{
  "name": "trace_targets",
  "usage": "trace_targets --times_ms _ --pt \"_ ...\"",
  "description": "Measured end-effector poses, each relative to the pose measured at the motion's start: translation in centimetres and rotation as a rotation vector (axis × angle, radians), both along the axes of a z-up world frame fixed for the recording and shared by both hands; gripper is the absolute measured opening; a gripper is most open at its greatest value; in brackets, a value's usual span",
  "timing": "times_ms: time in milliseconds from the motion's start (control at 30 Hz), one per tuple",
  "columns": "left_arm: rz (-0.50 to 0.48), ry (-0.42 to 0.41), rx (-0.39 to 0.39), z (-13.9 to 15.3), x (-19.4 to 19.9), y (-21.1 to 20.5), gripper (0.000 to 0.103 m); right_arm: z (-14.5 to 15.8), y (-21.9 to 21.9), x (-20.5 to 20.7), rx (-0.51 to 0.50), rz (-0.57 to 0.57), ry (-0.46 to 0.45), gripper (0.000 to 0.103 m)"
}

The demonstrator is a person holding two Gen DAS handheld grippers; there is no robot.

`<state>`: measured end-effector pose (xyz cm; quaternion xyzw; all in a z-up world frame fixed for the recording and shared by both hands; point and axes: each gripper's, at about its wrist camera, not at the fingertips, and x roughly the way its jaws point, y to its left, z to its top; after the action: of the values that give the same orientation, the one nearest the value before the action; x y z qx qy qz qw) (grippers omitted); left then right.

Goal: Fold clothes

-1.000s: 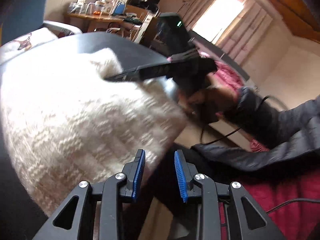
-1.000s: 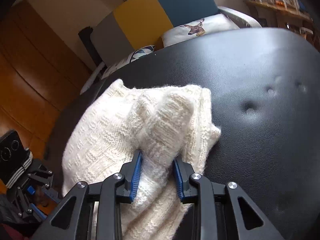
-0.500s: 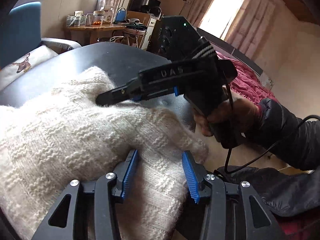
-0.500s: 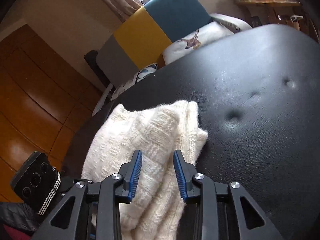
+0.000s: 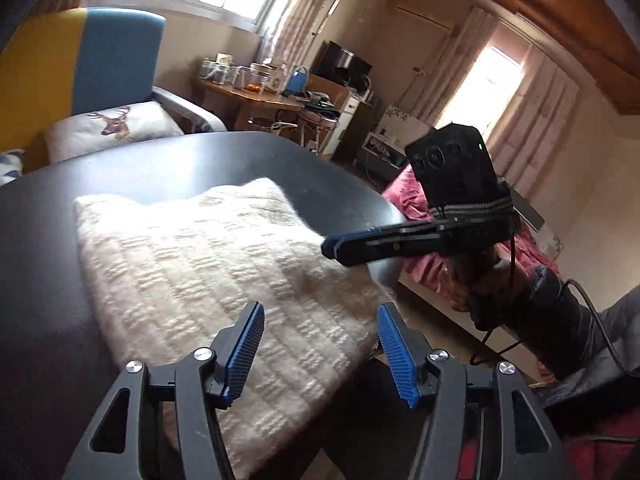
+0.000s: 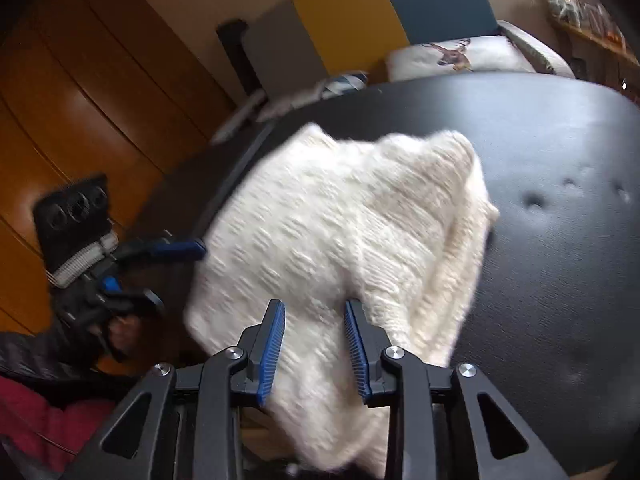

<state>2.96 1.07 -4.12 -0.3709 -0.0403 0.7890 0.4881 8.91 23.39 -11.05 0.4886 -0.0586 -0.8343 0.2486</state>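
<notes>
Right wrist view shows my right gripper (image 6: 314, 346) held partly wide around the white sweater (image 6: 340, 232) at bottom middle, so I should pinch both layers evenly.

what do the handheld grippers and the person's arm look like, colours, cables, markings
Both the left gripper and right gripper have black angular frames, silver bolts and ribbed blue finger pads. The right one carries a black three-lens camera block with a green light, striped strap and black cable. Sleeve: dark puffer.
</notes>
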Motion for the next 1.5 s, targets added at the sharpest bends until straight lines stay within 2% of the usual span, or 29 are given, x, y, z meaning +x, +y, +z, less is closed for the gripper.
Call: trace_targets --times_ms 67,167,267,333,433,467,500,567,600,633,800,900,1000,1033,1100,1167,1300,1367,1433,1467,1500 --pt "0.045 -0.037 -0.024 -1.4 -0.5 -1.0 0.066 -0.9 0.3 0.8 -0.026 -0.011 0.007 0.023" --pt "0.023 -0.108 -0.074 -4.9 0.0 -0.1 0.066 -2.3 1.2 2.2 -0.100 -0.041 0.025 0.022" --pt "0.037 -0.062 -0.091 -7.0 1.5 0.4 0.066 -3.1 2.3 2.5 -0.190 -0.083 0.031 0.017" --pt "0.054 -0.092 -0.052 -6.9 1.4 -0.1 0.066 -2.9 2.7 2.5 -0.224 -0.093 0.029 0.017" --pt "0.076 -0.191 0.040 -6.0 0.2 -1.7 0.066 -1.9 3.0 2.2 -0.237 -0.099 0.019 0.019" --pt "0.089 -0.202 0.077 -5.3 -0.2 -2.4 0.066 -1.4 3.1 2.0 -0.241 -0.103 0.013 0.021" --pt "0.103 -0.212 0.113 -4.7 -0.5 -3.0 0.067 -0.8 3.2 1.8 -0.251 -0.107 0.017 0.027" --pt "0.149 -0.203 0.164 -3.5 -1.4 -4.3 0.070 1.1 3.2 1.1 -0.249 -0.110 0.068 0.030" --pt "0.172 -0.190 0.181 -2.9 -2.0 -4.8 0.077 2.1 3.1 0.7 -0.240 -0.110 0.097 0.030" --pt "0.191 -0.172 0.188 -2.2 -2.7 -5.3 0.078 2.9 3.0 0.0 -0.224 -0.110 0.120 0.032" --pt "0.194 -0.111 0.161 -0.3 -6.6 -3.4 0.080 5.5 2.1 -4.1 -0.110 -0.100 0.195 0.032" --pt "0.156 -0.072 0.124 0.3 -8.7 -1.3 0.080 4.8 1.0 -7.5 -0.028 -0.092 0.169 0.032" --pt "0.148 -0.057 0.068 -0.3 -10.6 0.7 0.080 0.9 1.0 -10.7 0.128 -0.119 0.059 0.032" --pt "0.157 -0.068 0.036 -1.0 -11.2 1.3 0.080 -0.6 1.3 -11.3 0.122 -0.114 0.023 0.033" --pt "0.202 -0.118 -0.035 -3.3 -12.1 1.8 0.080 -1.9 2.0 -11.2 0.074 -0.116 0.063 0.032" --pt "0.232 -0.138 -0.063 -5.5 -11.7 1.7 0.079 -2.3 2.3 -11.1 0.055 -0.125 0.074 0.032" --pt "0.267 -0.055 -0.074 -6.0 -9.2 2.0 0.079 -2.3 3.0 -11.2 0.012 -0.140 0.076 0.032" --pt "0.286 -0.058 -0.047 -5.5 -9.1 1.5 0.079 -1.7 4.3 -11.0 -0.071 -0.167 0.055 0.034" --pt "0.333 -0.102 0.022 -5.0 -9.5 -0.1 0.079 -0.9 5.8 -10.7 -0.167 -0.198 0.030 0.037" --pt "0.373 -0.131 0.062 -4.7 -9.9 -1.3 0.080 -0.9 6.6 -10.4 -0.211 -0.209 0.005 0.042" --pt "0.408 -0.163 0.097 -4.7 -10.2 -2.5 0.082 -1.1 7.4 -9.9 -0.253 -0.218 -0.027 0.060"
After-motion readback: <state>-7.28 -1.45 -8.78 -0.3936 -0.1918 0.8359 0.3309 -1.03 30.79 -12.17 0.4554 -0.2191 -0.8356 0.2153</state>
